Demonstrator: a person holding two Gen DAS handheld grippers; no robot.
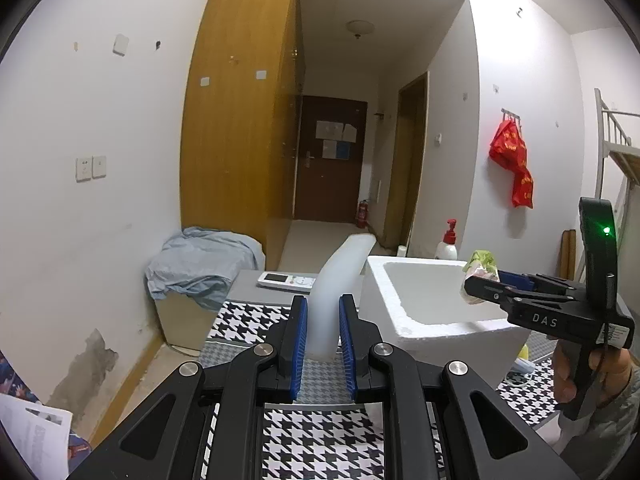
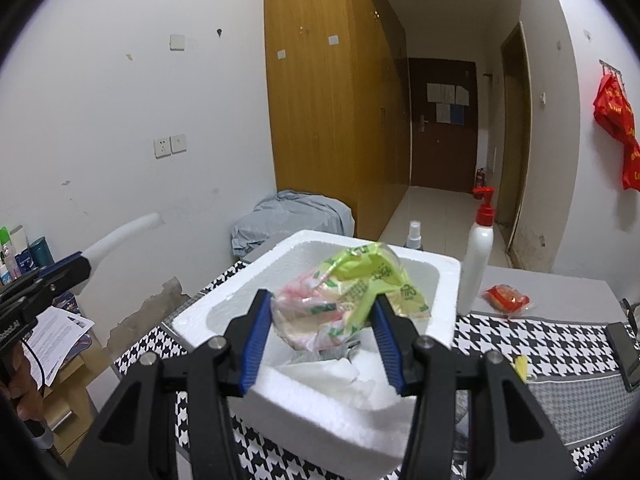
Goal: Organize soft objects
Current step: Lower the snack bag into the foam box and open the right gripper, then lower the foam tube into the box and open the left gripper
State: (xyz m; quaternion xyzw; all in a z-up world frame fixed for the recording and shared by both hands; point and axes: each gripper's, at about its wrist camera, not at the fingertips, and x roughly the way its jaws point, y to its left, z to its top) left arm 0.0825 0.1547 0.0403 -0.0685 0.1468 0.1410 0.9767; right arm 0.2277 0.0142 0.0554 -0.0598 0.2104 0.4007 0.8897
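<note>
**Both grippers loaded beside the foam box**

Left wrist view: blue-padded left gripper (image 1: 323, 338) sat nearest the lens, jaws narrow and pressed on a white foam strip (image 1: 340, 276). Strip curved up and away between the pads, over the houndstooth cloth (image 1: 320, 440) on the worktop. White foam box (image 1: 420, 320) stood just right of the strip. Remote control (image 1: 286, 280) lay beyond, on the grey worktop. Right gripper (image 1: 480, 290) reached in from the right, over the box, with a crinkled packet in its tips.

Right wrist view: right gripper (image 2: 320, 332) held the green-and-pink plastic packet (image 2: 352, 300) at about half width, pads touching both sides, above the open foam box (image 2: 440, 280). White pump bottle (image 2: 476, 256) stood just beside the box's right wall; a small red packet (image 2: 506, 299) lay near it. Left gripper (image 2: 86, 266) appeared at far left, clamped on the foam strip (image 2: 124, 232).
</note>
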